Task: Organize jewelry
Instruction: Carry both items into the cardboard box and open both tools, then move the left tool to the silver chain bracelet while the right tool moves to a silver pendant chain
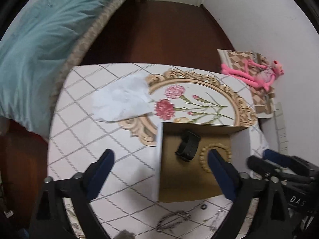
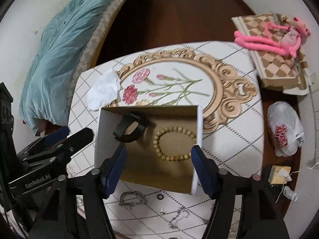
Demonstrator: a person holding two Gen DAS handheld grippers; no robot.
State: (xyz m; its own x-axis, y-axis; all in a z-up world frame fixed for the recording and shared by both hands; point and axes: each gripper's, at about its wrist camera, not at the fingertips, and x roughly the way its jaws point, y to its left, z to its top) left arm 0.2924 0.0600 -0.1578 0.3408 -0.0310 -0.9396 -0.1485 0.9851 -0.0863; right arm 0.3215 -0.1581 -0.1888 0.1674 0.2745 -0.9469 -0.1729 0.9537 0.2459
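Observation:
An open cardboard box (image 2: pixel 197 123) stands on the table; it also shows in the left wrist view (image 1: pixel 240 145). Inside lie a black watch (image 2: pixel 129 128) (image 1: pixel 188 144) and a wooden bead bracelet (image 2: pixel 174 142) (image 1: pixel 216 155). In front of the box on the table lie a silver chain bracelet (image 2: pixel 131 198) (image 1: pixel 172 220), a small black ring (image 2: pixel 159 196) (image 1: pixel 204 206) and a thin silver chain (image 2: pixel 178 218). My left gripper (image 1: pixel 160 158) is open and empty, over the box's left wall. My right gripper (image 2: pixel 158 153) is open and empty above the box's near part.
The table (image 2: pixel 239 131) has a tablecloth with a flower print. A crumpled white tissue (image 2: pixel 103 90) lies left of the box. A bed with a teal cover (image 2: pixel 59 45) is at the left. A pink plush toy (image 2: pixel 279 37) and a white plastic bag (image 2: pixel 284 128) lie at the right.

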